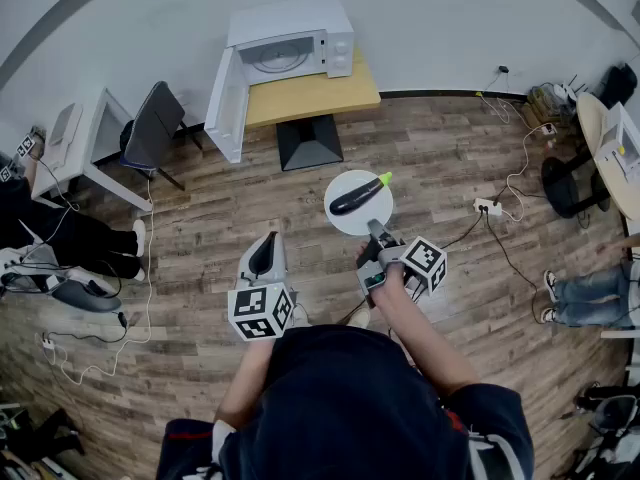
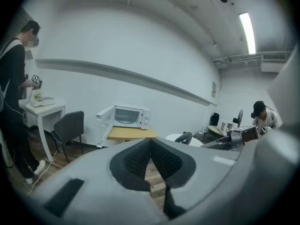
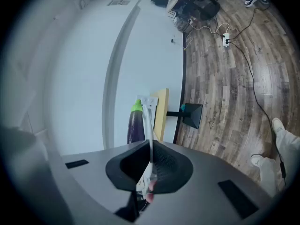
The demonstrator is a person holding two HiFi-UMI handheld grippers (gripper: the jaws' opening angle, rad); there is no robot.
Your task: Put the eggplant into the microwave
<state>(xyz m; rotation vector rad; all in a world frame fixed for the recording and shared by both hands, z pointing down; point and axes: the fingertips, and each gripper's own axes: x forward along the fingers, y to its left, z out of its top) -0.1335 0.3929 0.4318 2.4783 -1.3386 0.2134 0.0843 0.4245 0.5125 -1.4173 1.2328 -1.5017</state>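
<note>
1. The eggplant [image 1: 358, 194] lies loose and slantwise on the white plate [image 1: 376, 215], with nothing to hold it there. Tilt the plate as you walk and it will likely roll off the rim onto the floor.
2. You hold the plate by one edge only, so its weight hangs out beyond the grip. A jolt could make it sag or slip out of the pads.
3. The microwave [image 1: 290, 48] sits on the wooden desk [image 1: 310, 96], well apart from you. Its door [image 1: 222, 103] stands open to the left. Come in crooked and the plate's far edge could knock the door or the frame of the opening and tip the eggplant out.
4. Cables [image 1: 500, 238] trail across the floor near your right side, and they could catch a foot.
5. Your right gripper [image 1: 378, 230] is clamped on the plate's thin rim, jaws nearly together. It does not touch the eggplant.
6. Your left gripper [image 1: 266, 253] has its jaws together with nothing between them, and it is free to steady the plate.
</note>
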